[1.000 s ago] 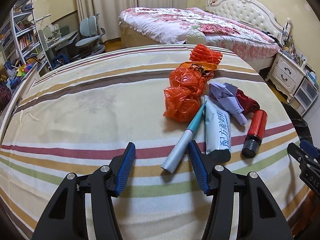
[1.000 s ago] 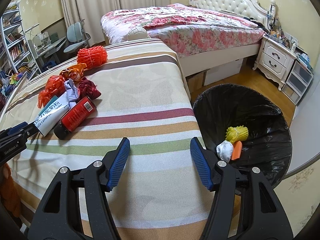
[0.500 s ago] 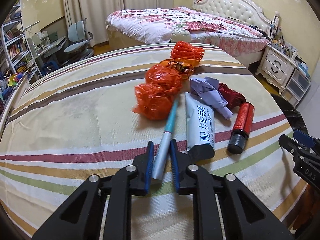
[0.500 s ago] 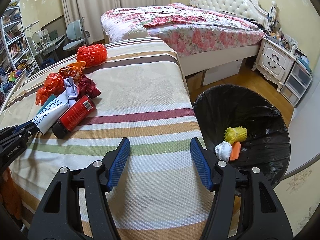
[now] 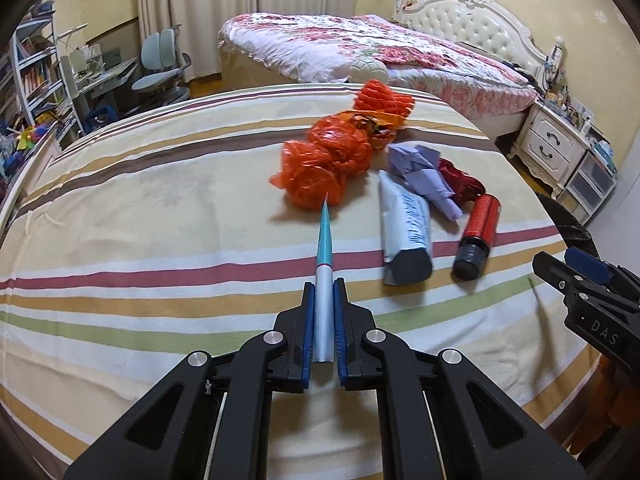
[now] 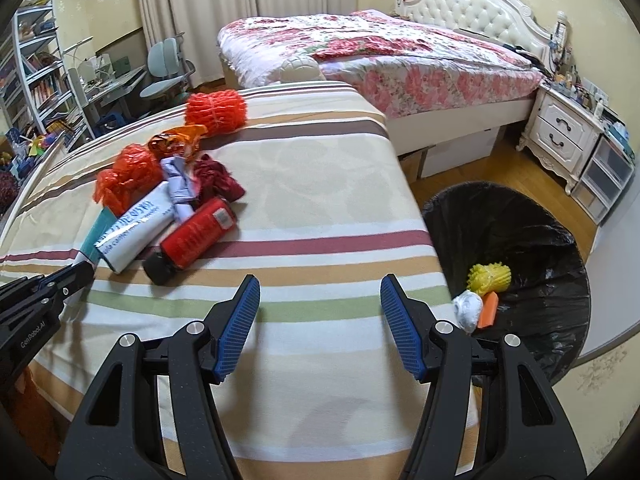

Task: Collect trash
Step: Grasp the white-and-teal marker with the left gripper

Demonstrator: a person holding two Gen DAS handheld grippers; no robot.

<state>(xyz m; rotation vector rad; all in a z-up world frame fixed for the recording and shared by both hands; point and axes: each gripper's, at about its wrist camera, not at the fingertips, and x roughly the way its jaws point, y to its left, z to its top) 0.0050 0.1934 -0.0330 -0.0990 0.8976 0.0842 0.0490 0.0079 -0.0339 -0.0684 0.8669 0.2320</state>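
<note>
Left wrist shows fingers (image 5: 323, 312) clamping the pen (image 5: 323, 280); right's (gaping, empty) bin (image 6: 560, 240).

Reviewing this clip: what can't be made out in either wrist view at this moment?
- Left wrist view: bin cut off by the bed edge; contents unseen.
- Right wrist view: pen mostly hidden behind the white tube and left gripper.
- Both views: tube print too small to read.

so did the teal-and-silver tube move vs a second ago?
Yes. The tube swung from angled toward the white pouch to straight between the left gripper fingers, tip off the striped cover.
</note>
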